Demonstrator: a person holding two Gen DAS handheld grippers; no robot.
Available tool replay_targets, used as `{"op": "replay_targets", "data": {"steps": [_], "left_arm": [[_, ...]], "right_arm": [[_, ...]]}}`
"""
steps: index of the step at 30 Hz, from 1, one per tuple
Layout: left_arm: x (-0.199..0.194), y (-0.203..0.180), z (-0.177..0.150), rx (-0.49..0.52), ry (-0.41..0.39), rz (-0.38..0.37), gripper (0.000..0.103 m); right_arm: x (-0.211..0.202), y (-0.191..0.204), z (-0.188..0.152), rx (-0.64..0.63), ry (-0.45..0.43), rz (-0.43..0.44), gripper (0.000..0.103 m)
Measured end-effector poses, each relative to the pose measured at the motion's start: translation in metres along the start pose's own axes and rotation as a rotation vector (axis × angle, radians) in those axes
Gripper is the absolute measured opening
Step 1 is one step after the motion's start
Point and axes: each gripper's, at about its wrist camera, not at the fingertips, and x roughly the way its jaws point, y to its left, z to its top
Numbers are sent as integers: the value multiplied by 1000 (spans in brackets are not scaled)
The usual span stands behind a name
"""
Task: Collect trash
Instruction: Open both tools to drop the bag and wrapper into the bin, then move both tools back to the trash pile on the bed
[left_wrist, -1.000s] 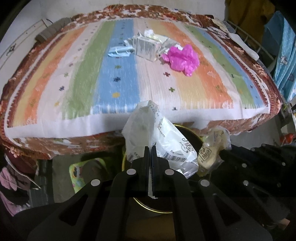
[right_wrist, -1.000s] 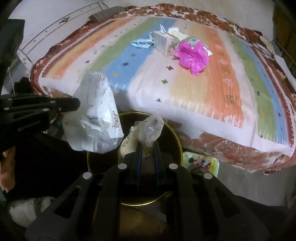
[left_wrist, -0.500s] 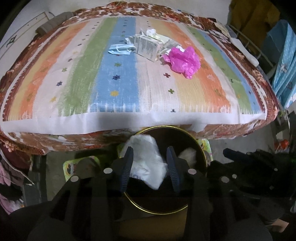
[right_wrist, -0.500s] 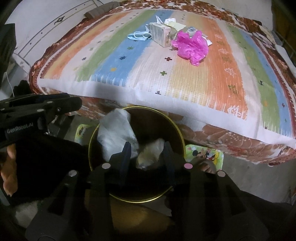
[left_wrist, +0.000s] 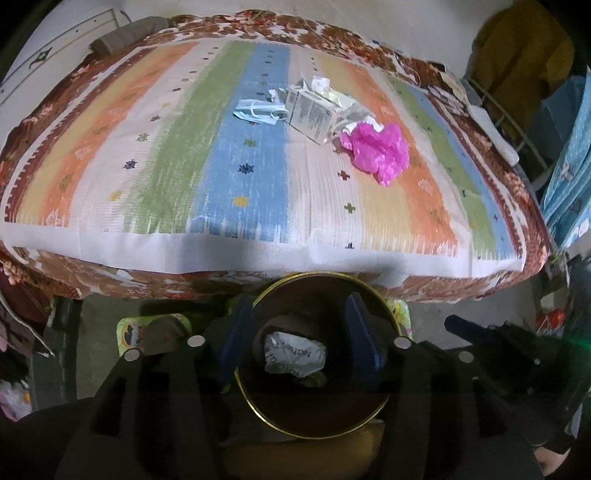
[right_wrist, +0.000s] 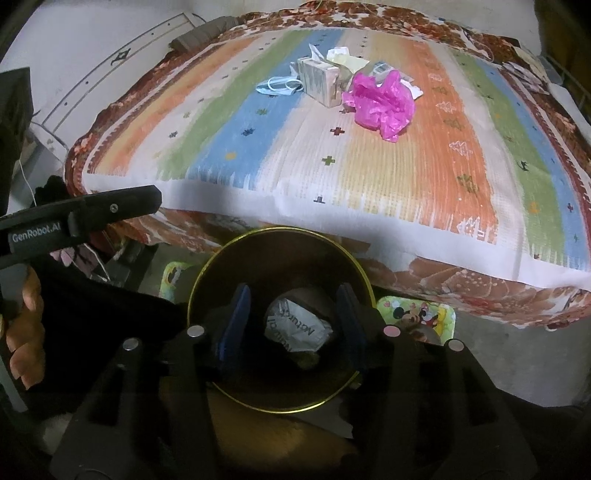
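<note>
A dark round bin with a gold rim (left_wrist: 258, 410) (right_wrist: 207, 266) stands on the floor in front of the bed. A crumpled white wrapper (left_wrist: 293, 356) (right_wrist: 297, 332) lies inside it. My left gripper (left_wrist: 297, 325) and right gripper (right_wrist: 291, 317) are both open and empty, held over the bin's mouth. On the striped bedspread lie a pink crumpled bag (left_wrist: 378, 151) (right_wrist: 382, 101), a small printed carton (left_wrist: 310, 114) (right_wrist: 319, 81), a blue face mask (left_wrist: 258, 110) (right_wrist: 279, 86) and some pale paper scraps (left_wrist: 340, 98) (right_wrist: 345, 59).
The striped bedspread (left_wrist: 166, 147) (right_wrist: 424, 166) covers a bed with a brown floral edge. A cartoon-print mat (right_wrist: 417, 319) lies on the floor by the bin. The left gripper's body (right_wrist: 74, 218) shows at the left of the right wrist view. Blue cloth (left_wrist: 569, 173) hangs at right.
Both grippers opened and let go of their trash. The white wrapper and the small clear wrapper dropped into the bin. Both jaws have spread wider since half a second ago.
</note>
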Motion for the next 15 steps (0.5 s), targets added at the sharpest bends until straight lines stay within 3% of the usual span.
{"op": "replay_targets", "data": {"steps": [4, 7, 15], "left_arm": [[-5, 6, 5, -41, -23, -49, 64], [-7, 8, 10, -58, -40, -47, 72], [-12, 16, 35, -82, -75, -35, 82]], "right_arm": [[-5, -2, 4, 10, -21, 11, 57], [-5, -4, 8, 15, -23, 12, 58], [-14, -9, 32, -2, -94, 22, 71]]}}
